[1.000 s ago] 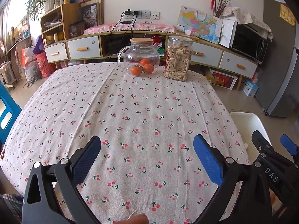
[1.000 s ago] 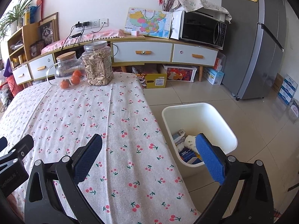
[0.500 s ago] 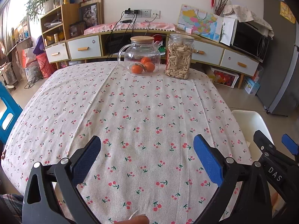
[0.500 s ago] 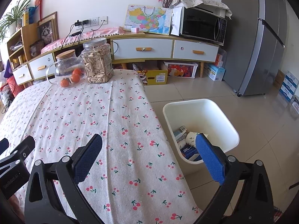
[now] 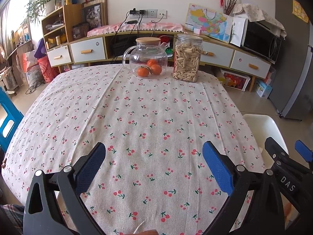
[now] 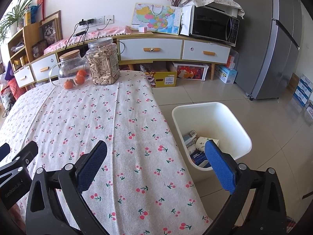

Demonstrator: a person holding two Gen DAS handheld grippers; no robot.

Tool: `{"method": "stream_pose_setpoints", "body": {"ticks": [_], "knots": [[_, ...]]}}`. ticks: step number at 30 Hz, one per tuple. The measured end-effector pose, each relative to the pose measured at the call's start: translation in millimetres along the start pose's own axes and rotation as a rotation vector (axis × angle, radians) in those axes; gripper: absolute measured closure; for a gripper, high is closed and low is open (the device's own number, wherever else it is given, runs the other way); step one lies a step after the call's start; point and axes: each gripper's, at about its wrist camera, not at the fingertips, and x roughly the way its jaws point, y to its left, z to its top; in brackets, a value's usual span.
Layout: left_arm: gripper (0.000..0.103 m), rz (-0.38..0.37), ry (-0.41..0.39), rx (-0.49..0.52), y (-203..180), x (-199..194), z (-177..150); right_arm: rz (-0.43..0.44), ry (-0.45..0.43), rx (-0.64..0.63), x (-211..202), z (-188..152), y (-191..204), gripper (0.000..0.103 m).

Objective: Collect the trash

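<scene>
Left gripper [image 5: 154, 165], blue-padded, spread wide and empty over cherry-print tablecloth [image 5: 137, 121], lower centre. Upper centre: lidded glass jug of oranges [image 5: 148, 57], then clear seed jar [image 5: 187, 58]. Right gripper [image 6: 156, 163] likewise apart, empty. Right of table, white plastic bin [image 6: 225, 117] on floor, holding crumpled paper and packaging trash [image 6: 197, 143].

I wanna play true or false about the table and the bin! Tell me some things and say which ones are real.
1. Both grippers, left gripper and right gripper, are open and hold nothing. True.
2. The white bin is empty. False: paper and packets lie at its bottom.
3. The glass teapot holds oranges. True.
4. The seed jar lies on its side. False: it stands upright beside the teapot.
5. The bin sits on the table. False: it stands on the floor beside it.
</scene>
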Motion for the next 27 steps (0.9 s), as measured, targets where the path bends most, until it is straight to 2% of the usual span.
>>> {"method": "stream_pose_setpoints", "body": {"ticks": [17,27], "knots": [[0.008,-0.047,-0.020,0.017,-4.0,-2.4,-1.8,0.005,0.002,0.001,1.3,0.1,-0.9,0.007],[0.007,-0.030,0.005,-0.004,-3.3,0.4,-1.0,0.004,0.001,0.014,0.6,-1.1,-3.7,0.007]]}}
